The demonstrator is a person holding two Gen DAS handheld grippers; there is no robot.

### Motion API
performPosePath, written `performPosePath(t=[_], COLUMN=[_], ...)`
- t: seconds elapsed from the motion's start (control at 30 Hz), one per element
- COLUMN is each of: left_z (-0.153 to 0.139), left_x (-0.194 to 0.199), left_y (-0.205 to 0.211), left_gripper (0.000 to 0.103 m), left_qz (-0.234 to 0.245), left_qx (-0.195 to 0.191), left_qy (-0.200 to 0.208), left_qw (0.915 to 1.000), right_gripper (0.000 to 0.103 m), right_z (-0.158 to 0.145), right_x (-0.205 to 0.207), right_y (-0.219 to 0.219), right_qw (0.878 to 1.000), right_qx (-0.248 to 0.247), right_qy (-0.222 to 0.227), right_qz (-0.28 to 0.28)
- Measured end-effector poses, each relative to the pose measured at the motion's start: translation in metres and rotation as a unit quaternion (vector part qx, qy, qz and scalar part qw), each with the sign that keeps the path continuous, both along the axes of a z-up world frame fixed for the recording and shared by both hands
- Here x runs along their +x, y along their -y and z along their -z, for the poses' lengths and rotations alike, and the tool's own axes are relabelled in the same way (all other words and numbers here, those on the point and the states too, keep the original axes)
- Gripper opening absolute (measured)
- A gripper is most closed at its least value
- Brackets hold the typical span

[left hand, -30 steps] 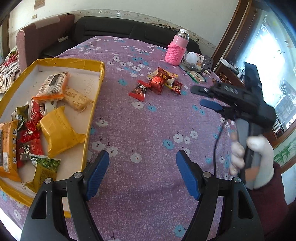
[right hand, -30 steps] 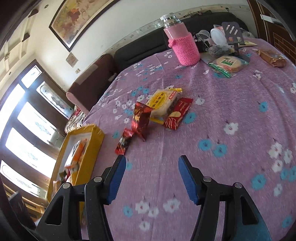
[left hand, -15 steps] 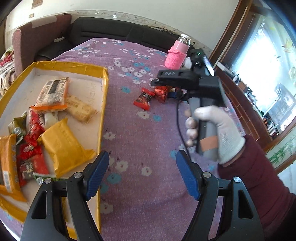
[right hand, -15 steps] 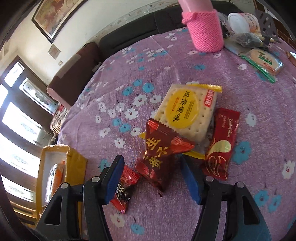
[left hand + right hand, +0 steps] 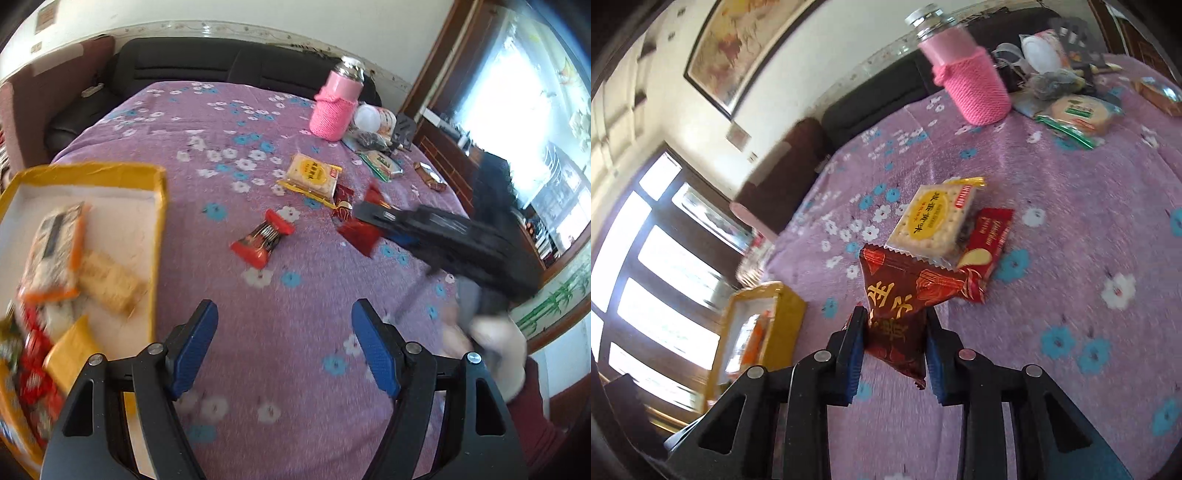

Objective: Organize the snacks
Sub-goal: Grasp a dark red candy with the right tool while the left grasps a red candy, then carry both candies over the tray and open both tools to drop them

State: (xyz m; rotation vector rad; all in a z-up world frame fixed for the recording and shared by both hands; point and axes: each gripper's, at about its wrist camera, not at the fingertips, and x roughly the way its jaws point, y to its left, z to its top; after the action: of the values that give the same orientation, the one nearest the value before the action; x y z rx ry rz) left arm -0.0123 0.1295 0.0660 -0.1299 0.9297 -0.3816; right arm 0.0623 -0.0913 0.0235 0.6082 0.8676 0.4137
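Note:
My right gripper (image 5: 894, 328) is shut on a dark red snack packet (image 5: 905, 295) with gold characters and holds it just above the purple flowered cloth; the gripper body shows in the left wrist view (image 5: 443, 236) with the packet (image 5: 364, 232). A cracker pack (image 5: 934, 221) and a slim red packet (image 5: 986, 240) lie beyond it. A small red candy packet (image 5: 264, 238) lies alone on the cloth. My left gripper (image 5: 284, 347) is open and empty, right of the yellow tray (image 5: 157, 221) that holds several snacks.
A pink knit-covered bottle (image 5: 334, 107) stands at the far side with a white container (image 5: 369, 118), a green-edged biscuit pack (image 5: 1078, 114) and small clutter beside it. A black sofa (image 5: 221, 62) lies behind the table. The yellow tray (image 5: 783, 314) shows in the right wrist view.
My right gripper has closed on the dark red packet and lifted it off the cloth. The left gripper has shifted its view to the right, still open.

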Motion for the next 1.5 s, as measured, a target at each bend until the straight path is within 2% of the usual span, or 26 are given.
performPosePath(t=[0.1, 0.13, 0.17, 0.2, 0.23, 0.33, 0.5, 0.6, 0.63, 0.67, 0.8, 1.0, 1.13, 1.27, 1.4, 1.5], left_z=[0.006, 0.008, 0.010, 0.012, 0.017, 0.029, 0.050, 0.051, 0.050, 0.049, 0.044, 0.016, -0.012, -0.036, -0.035, -0.024], left_x=[0.026, 0.035, 0.045, 0.052, 0.063, 0.083, 0.096, 0.102, 0.102, 0.100, 0.090, 0.058, 0.025, -0.014, -0.043, -0.055], left_y=[0.024, 0.031, 0.038, 0.042, 0.045, 0.051, 0.061, 0.059, 0.058, 0.058, 0.061, 0.041, 0.005, -0.060, -0.129, -0.160], left_gripper=[0.075, 0.071, 0.065, 0.048, 0.040, 0.041, 0.042, 0.041, 0.025, 0.021, 0.020, 0.021, 0.021, 0.021, 0.021, 0.021], left_qz=[0.041, 0.053, 0.060, 0.065, 0.071, 0.075, 0.077, 0.075, 0.073, 0.072, 0.070, 0.037, -0.006, -0.083, -0.162, -0.198], left_qx=[0.028, 0.045, 0.066, 0.078, 0.089, 0.123, 0.177, 0.166, 0.165, 0.168, 0.172, 0.119, 0.083, 0.047, 0.013, 0.007], left_qy=[0.003, 0.005, 0.008, 0.008, -0.003, -0.012, -0.017, -0.020, -0.021, -0.016, -0.003, 0.018, 0.040, 0.066, 0.060, 0.050], left_qw=[0.9988, 0.9976, 0.9960, 0.9948, 0.9935, 0.9895, 0.9810, 0.9831, 0.9834, 0.9830, 0.9826, 0.9920, 0.9957, 0.9933, 0.9849, 0.9790], right_gripper=[0.030, 0.031, 0.031, 0.031, 0.031, 0.031, 0.031, 0.031, 0.031, 0.031, 0.031, 0.031, 0.031, 0.031, 0.031, 0.030], right_z=[0.006, 0.009, 0.012, 0.013, 0.016, 0.017, 0.012, 0.011, 0.011, 0.012, 0.014, 0.013, 0.009, 0.005, 0.000, -0.008], right_x=[-0.010, -0.009, -0.008, -0.006, -0.004, -0.001, -0.003, -0.004, -0.004, -0.004, -0.004, -0.005, -0.007, -0.013, -0.018, -0.020], right_y=[0.022, 0.027, 0.032, 0.035, 0.037, 0.034, 0.027, 0.026, 0.026, 0.025, 0.024, 0.018, 0.010, -0.002, -0.017, -0.035], right_qw=[0.999, 0.999, 0.998, 0.998, 0.997, 0.997, 0.998, 0.998, 0.998, 0.998, 0.998, 0.998, 0.997, 0.997, 0.997, 0.992], right_qx=[0.041, 0.051, 0.058, 0.065, 0.072, 0.072, 0.057, 0.058, 0.058, 0.058, 0.057, 0.053, 0.055, 0.043, 0.046, 0.082], right_qy=[0.000, -0.002, -0.004, -0.006, -0.010, -0.018, -0.003, -0.002, -0.003, -0.004, -0.006, 0.000, 0.011, 0.022, 0.019, 0.002], right_qz=[0.001, 0.000, 0.002, 0.004, 0.000, -0.011, -0.018, -0.021, -0.022, -0.022, -0.023, -0.034, -0.048, -0.060, -0.066, -0.093])
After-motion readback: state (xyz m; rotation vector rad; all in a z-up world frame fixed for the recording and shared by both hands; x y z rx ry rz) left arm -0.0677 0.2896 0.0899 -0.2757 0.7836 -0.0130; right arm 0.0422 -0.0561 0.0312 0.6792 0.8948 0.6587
